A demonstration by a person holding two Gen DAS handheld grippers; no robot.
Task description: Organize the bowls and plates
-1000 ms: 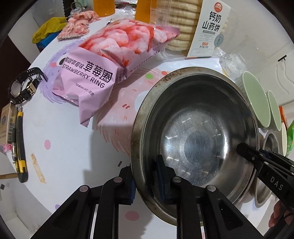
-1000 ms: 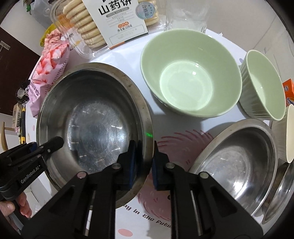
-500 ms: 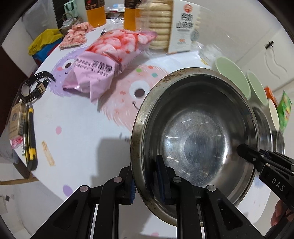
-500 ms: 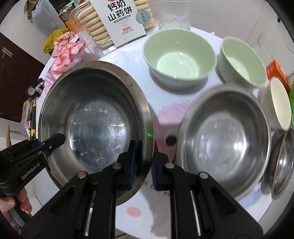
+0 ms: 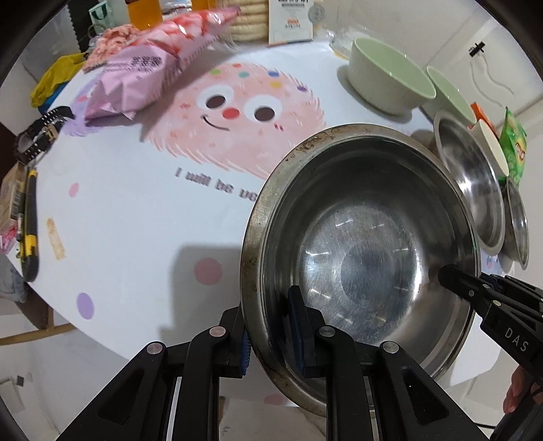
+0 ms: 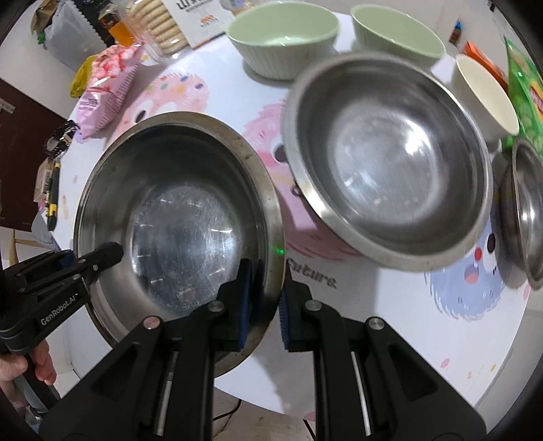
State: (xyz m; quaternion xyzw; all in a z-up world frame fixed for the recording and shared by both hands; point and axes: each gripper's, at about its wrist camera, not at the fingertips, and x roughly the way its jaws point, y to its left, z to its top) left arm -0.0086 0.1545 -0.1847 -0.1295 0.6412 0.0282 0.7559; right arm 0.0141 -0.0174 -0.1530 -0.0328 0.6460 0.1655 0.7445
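Note:
A large steel bowl (image 5: 366,257) (image 6: 183,230) hangs tilted above the round table's near side, held at opposite points of its rim. My left gripper (image 5: 271,325) is shut on the rim's left side, one pad inside and one outside. My right gripper (image 6: 266,291) is shut on the rim's other side in the same way. Each gripper shows in the other's view, the right gripper (image 5: 475,291) and the left gripper (image 6: 98,261). A second steel bowl (image 6: 390,169) sits to the right. Two green bowls (image 6: 281,37) (image 6: 397,34) stand behind it.
A white cup (image 6: 485,91), a small steel dish (image 6: 526,210) and a green snack bag (image 6: 526,84) crowd the right edge. A pink snack bag (image 5: 146,71), biscuits (image 5: 251,20), a watch (image 5: 37,135) and a yellow knife (image 5: 29,224) lie far left. The printed tablecloth (image 5: 135,220) spreads beneath.
Both grippers have carried the large steel bowl away from the snack bag and biscuits toward the table's near side. The second steel bowl now lies close beside it. Both grips are unchanged.

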